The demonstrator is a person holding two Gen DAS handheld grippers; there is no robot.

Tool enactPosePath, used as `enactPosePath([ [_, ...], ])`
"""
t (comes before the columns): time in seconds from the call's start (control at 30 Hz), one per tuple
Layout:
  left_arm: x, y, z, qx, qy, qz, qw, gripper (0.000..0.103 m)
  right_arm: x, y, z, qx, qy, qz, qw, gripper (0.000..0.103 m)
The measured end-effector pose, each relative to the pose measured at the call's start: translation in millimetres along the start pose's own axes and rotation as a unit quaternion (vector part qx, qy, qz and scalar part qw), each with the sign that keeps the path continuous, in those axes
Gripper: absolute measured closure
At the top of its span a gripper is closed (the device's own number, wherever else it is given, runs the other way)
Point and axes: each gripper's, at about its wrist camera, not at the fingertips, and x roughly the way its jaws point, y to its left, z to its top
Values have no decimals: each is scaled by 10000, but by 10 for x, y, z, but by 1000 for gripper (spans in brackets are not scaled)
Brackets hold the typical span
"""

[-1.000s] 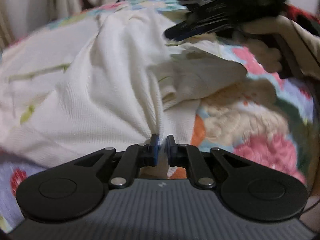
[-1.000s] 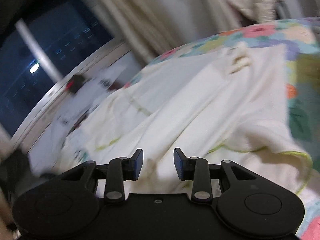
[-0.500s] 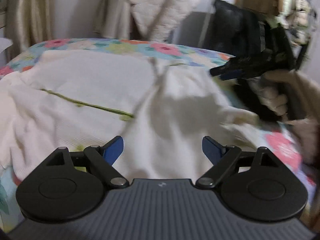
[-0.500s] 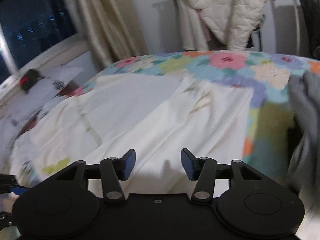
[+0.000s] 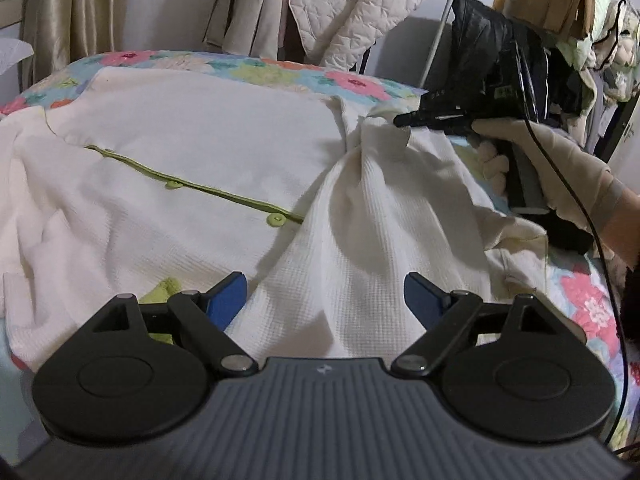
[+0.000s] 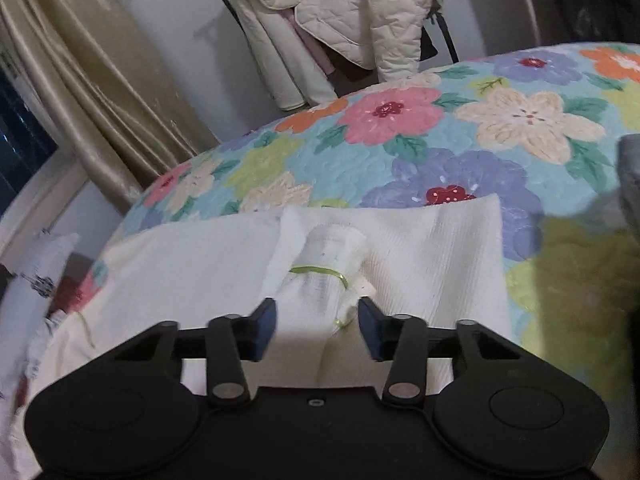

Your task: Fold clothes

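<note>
A cream waffle-knit garment [image 5: 200,140] with a green button placket [image 5: 192,186] lies spread on the floral bedspread [image 6: 440,140]. My left gripper [image 5: 324,296] hovers over the near part of the cloth, jaws wide open, nothing between them. One sleeve runs up to the right gripper [image 5: 400,120], which a gloved hand [image 5: 560,168] holds. In the right wrist view the sleeve's cuff [image 6: 324,276] with its green trim lies between the right gripper's [image 6: 318,330] jaws. These jaws are closing, and the pads do not visibly press the cuff.
A quilted cream jacket [image 5: 352,12] hangs behind the bed. A gold curtain [image 5: 68,12] and a window are at the left. A rack of clothes [image 5: 600,40] stands at the right. Grey cloth [image 6: 630,168] lies at the bed's right edge.
The left gripper let go of the cream cloth, opened wide and drew back. The right gripper swung across the bed to the sleeve cuff, and its jaws narrowed around it.
</note>
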Motion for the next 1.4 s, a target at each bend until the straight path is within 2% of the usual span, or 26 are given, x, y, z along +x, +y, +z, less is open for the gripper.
enactPosePath([
  [0.03,-4,5,6,42,-20,30,10000,17,41,5,-16,-38,-62,59,10000,93],
  [0.07,-15,11,13,62,-60,53,9999,17,70,27,-21,-88,-150,134,9998,99],
  [0.13,-46,27,19,1,-158,56,9999,17,46,174,3,-377,-393,375,9978,99],
  [0.2,-58,49,22,-94,-184,19,9998,17,-76,393,82,-728,-669,928,9908,99],
  [0.3,-55,26,-6,-132,-118,11,9998,17,-449,611,251,-1023,-1235,1875,9691,99],
  [0.37,-29,-5,-38,-97,-8,7,10000,17,-735,581,302,-1065,-1591,2128,9581,99],
  [0.43,11,-42,-73,-2,133,19,9999,17,-877,434,276,-1038,-1765,1804,9620,99],
  [0.5,56,-83,-96,111,268,64,9996,17,-818,266,220,-1216,-1681,945,9737,99],
  [0.53,74,-95,-101,154,307,73,9994,17,-709,170,196,-1296,-1510,362,9793,99],
  [0.6,90,-106,-100,195,321,127,9992,17,-354,-55,176,-1245,-765,-552,9877,98],
  [0.63,90,-103,-99,187,311,148,9992,17,-189,-174,155,-1105,-443,-780,9898,92],
  [0.67,86,-98,-100,160,309,163,9993,17,-49,-285,128,-942,-193,-941,9909,90],
  [0.7,79,-92,-102,129,315,153,9993,17,23,-348,94,-880,-46,-1007,9910,90],
  [0.77,67,-81,-111,87,339,104,9993,17,43,-383,23,-907,32,-1005,9908,82],
  [0.8,67,-78,-118,99,357,84,9993,17,-21,-345,-7,-983,-40,-952,9906,68],
  [0.83,74,-78,-136,140,381,83,9991,17,-107,-290,-36,-1082,-128,-898,9900,60],
  [0.93,163,-59,-242,327,571,130,9978,13,-397,-46,-152,-1570,-284,-821,9838,55],
  [1.0,229,-18,-330,319,661,242,9970,13,-497,59,-299,-1992,-89,-648,9778,45],
  [1.07,206,-17,-351,305,564,309,9975,13,-463,133,-499,-2506,395,-671,9649,45],
  [1.13,118,-20,-319,273,428,427,9978,13,-441,157,-728,-2856,766,-888,9511,45],
  [1.2,-30,23,-275,172,202,550,9981,13,-557,184,-878,-2919,715,-1135,9470,45],
  [1.27,-211,132,-242,8,-22,824,9966,13,-722,299,-937,-2838,532,-1199,9499,45],
  [1.33,-412,305,-210,-217,-253,1189,9923,13,-855,473,-939,-2751,310,-768,9579,44],
  [1.4,-641,534,-196,-514,-518,1633,9839,13,-956,673,-970,-2806,164,-175,9595,42],
])
